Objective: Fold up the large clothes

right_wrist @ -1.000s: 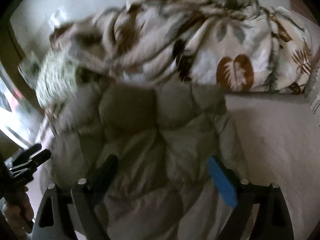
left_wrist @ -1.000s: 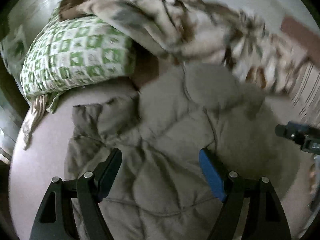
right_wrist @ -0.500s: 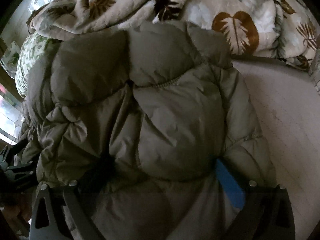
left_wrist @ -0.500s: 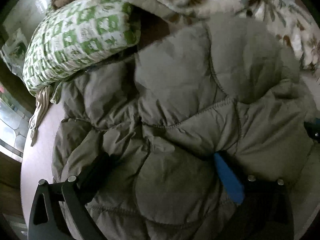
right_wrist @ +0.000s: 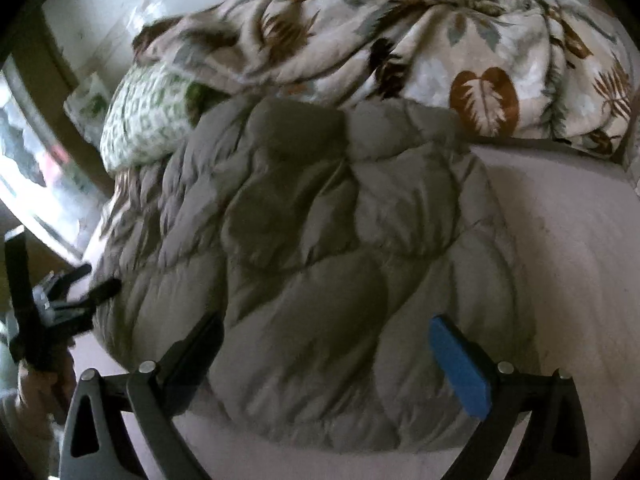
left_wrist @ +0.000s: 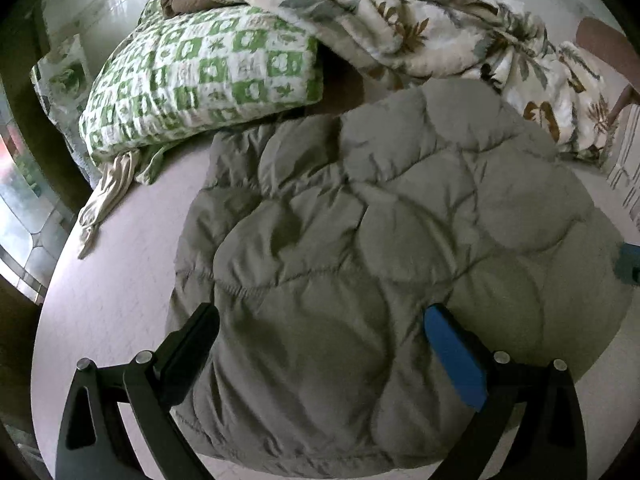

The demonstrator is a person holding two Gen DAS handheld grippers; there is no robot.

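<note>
Left of the quilted jacket (left_wrist: 380,248) the bed (left_wrist: 116,280) is bare, and right of it also. Behind the jacket, a green pillow (left_wrist: 200,76) and a leaf-print blanket (right_wrist: 420,52) block the way.

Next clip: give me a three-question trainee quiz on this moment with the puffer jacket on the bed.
1. True or false: the left gripper has its fingers clamped on the jacket.
2. What lies directly beyond the jacket's far edge? A) a leaf-print blanket B) a laptop C) a stack of books
3. Fill in: the green-and-white checked ____ sits at the jacket's far left corner.

Key
1. False: both the left gripper and the right gripper stand wide open above the jacket.
2. A, the blanket.
3. Pillow.
</note>
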